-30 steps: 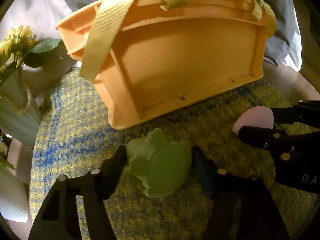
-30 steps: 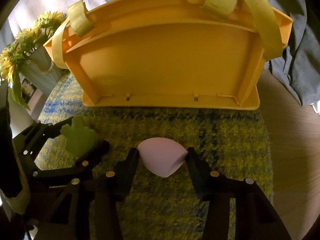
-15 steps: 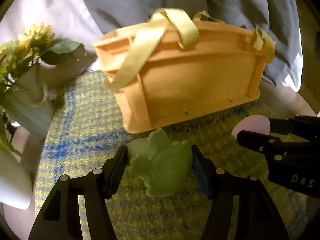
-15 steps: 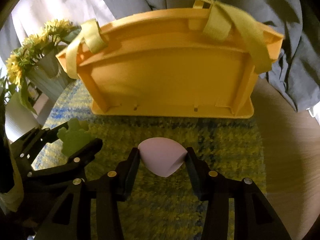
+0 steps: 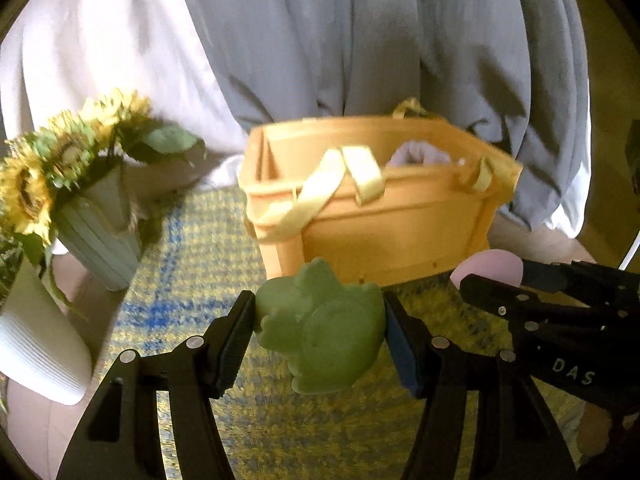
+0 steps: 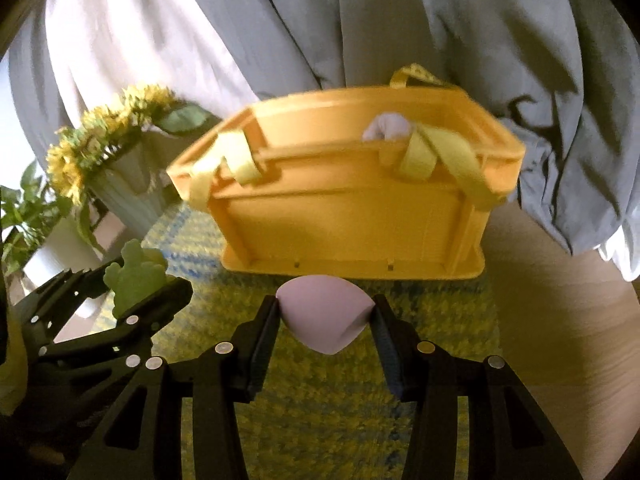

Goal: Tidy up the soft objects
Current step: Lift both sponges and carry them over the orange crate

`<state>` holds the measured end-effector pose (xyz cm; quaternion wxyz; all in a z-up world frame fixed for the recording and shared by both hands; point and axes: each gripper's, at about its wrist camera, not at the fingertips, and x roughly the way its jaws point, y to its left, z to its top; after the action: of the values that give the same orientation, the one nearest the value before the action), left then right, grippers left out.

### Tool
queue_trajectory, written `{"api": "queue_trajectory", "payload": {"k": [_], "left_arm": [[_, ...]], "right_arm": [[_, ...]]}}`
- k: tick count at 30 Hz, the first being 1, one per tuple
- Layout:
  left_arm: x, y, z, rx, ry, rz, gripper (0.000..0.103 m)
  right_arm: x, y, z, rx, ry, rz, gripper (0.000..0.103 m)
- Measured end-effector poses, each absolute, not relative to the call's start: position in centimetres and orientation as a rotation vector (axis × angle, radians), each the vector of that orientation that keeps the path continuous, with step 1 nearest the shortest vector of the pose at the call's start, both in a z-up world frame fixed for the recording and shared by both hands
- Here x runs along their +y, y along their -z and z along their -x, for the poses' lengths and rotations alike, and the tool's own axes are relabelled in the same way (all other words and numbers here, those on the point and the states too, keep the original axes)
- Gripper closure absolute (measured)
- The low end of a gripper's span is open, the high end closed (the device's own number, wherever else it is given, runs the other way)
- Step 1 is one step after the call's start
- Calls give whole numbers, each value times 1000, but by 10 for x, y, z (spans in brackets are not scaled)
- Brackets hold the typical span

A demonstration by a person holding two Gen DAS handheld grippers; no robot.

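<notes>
My left gripper [image 5: 320, 332] is shut on a green soft frog-shaped toy [image 5: 324, 332], held above the mat. My right gripper [image 6: 326, 320] is shut on a pink teardrop sponge [image 6: 326, 316]; it also shows in the left wrist view [image 5: 490, 266]. The green toy also shows at the left of the right wrist view [image 6: 134, 280]. An orange basket [image 6: 348, 216] with yellow straps [image 6: 444, 160] stands ahead of both grippers on the mat; it also shows in the left wrist view [image 5: 384, 224]. A pale lilac soft thing [image 6: 388, 126] lies inside it.
A yellow-blue woven mat [image 6: 320, 408] covers the round wooden table [image 6: 560, 320]. A ribbed vase of sunflowers [image 5: 60, 184] stands at the left with a white ribbed pot [image 5: 36, 352] beside it. Grey and white cloth [image 6: 360, 32] hangs behind the basket.
Both grippers have risen and pulled back with their objects. The basket looks smaller and lower, and its open top and the lilac thing inside now show.
</notes>
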<state>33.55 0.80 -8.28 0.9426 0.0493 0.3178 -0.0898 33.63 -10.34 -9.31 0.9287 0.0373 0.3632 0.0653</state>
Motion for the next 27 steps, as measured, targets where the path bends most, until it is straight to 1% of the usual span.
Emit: {"api": "queue_trajectory", "payload": {"k": [16,27], "left_arm": [[7,19,-310,470,174,-84,41],[5,-19,-317,347,179,-88,41]], "right_arm": [[-105,28,-312,532,-136,-55,56],[-105,-12,-313,382,-128,-45,56]]}}
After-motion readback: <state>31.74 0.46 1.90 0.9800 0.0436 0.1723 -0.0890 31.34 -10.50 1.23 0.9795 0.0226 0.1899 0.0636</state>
